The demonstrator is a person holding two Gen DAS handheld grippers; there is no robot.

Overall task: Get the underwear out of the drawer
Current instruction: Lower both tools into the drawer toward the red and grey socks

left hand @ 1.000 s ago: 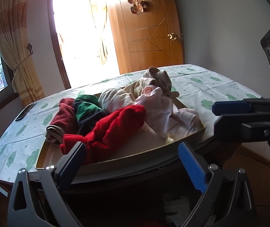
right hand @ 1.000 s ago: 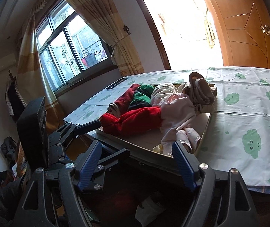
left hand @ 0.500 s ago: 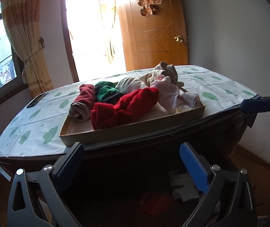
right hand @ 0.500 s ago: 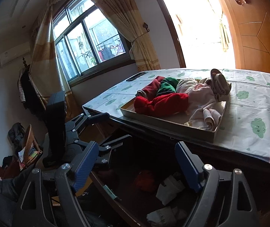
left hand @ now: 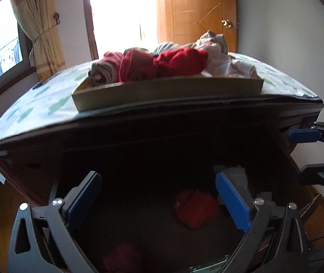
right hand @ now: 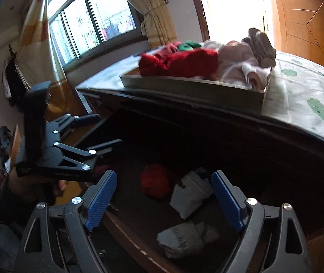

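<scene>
Underwear rolls lie in the dark open drawer (right hand: pixel 207 150) beneath our two spread, empty claws.

Nearest our right claw (right hand: pixel 164 201) we see a grey roll (right hand: pixel 184 238) and a white roll (right hand: pixel 190 195) between its jaws, which have just been widening, and a red roll (right hand: pixel 155 180) beyond. Our left claw (left hand: pixel 158 201) gapes over a red bundle (left hand: pixel 196 208). Farther off, a tray (left hand: pixel 166 89) of rolled clothes sits on the tabletop.

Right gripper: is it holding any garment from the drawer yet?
No, the right gripper is open and empty above the rolled garments in the drawer.
</scene>
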